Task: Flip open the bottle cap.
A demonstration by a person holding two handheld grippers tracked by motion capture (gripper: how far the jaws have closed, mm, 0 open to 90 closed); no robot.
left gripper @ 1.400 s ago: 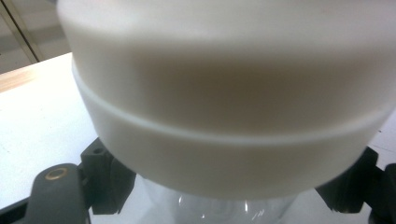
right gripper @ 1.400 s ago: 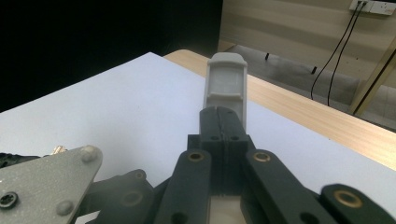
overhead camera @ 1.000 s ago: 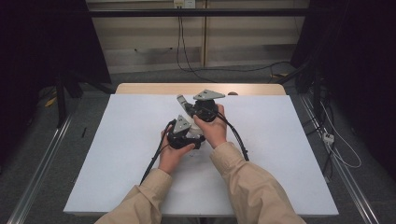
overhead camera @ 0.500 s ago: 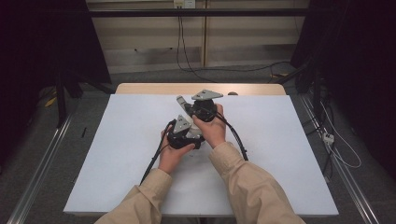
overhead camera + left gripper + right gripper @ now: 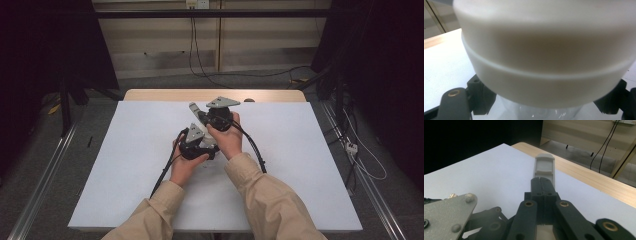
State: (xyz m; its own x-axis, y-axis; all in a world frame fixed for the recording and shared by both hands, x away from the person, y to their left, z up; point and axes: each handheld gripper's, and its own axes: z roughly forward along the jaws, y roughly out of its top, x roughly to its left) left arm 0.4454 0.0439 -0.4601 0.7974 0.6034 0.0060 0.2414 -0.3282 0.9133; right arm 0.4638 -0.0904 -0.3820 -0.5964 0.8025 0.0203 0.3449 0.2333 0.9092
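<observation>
Jar with a wide white lid and clear body sits pressed up against the left gripper view's lens, at the centre of the table. We judge the left gripper is closed on the clear body just under the lid, steadying it so the lid can be worked. The right gripper hangs just above and behind it, jaws pressed together on nothing, its pale tip pointing toward the upper left of the high view.

Dark curtains flank a pale panelled back wall with hanging cables over a grey floor. A white sheet covers the wooden table, bare along its far edge.
</observation>
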